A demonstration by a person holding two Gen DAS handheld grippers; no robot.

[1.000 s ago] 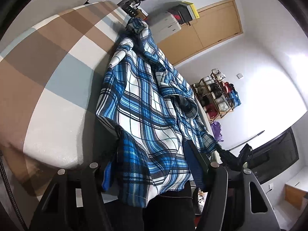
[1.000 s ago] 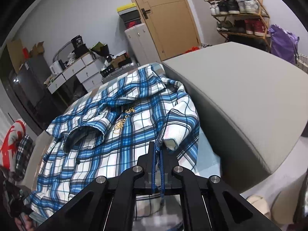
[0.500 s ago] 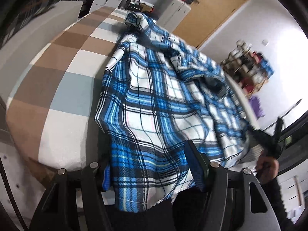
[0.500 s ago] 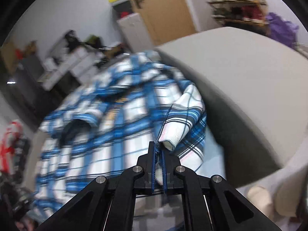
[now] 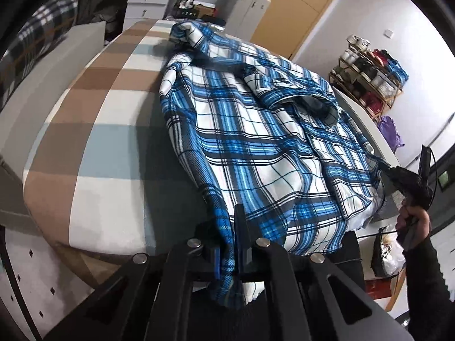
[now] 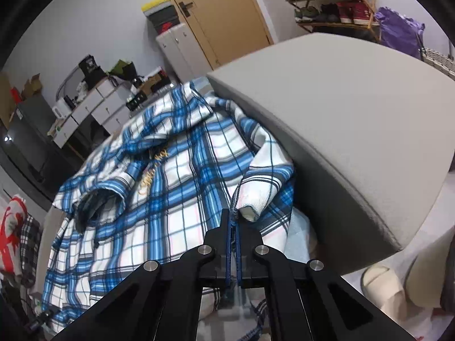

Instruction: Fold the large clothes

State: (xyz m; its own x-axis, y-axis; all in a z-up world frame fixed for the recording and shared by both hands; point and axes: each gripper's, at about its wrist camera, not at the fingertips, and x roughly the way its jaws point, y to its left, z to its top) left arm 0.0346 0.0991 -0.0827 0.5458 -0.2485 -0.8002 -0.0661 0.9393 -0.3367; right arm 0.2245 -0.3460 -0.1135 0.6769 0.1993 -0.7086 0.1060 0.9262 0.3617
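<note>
Garment: blue-and-white plaid shirt [image 5: 256, 142], spread over the checked brown, white and pale-blue bed cover [image 5: 93, 130]; its near hem hangs off the cover's near edge.
Left claw [image 5: 231, 244]: jaws have just been closing; now clenched on the shirt's hem, a fold of plaid cloth pinched between the pads and bunched below them.
Right claw [image 6: 233, 227]: clenched on a white-lined corner of the shirt [image 6: 170, 176], cloth edge caught between the blue pads.
Right claw, left-wrist view [image 5: 403, 179]: at the shirt's far right edge, held by a hand [image 5: 412, 218] in a dark sleeve.
Sleeve cuff [image 6: 96, 204]: lies open on the shirt front, left of gold embroidered lettering [image 6: 153, 170].
Grey cushion [image 6: 355, 130]: just right of the shirt, touching its edge.
Shoe rack [image 5: 369, 79]: against the wall, well beyond the shirt's right side.
Wooden door [image 6: 216, 14]: behind the shirt, beside a white cabinet [image 6: 176, 48].
</note>
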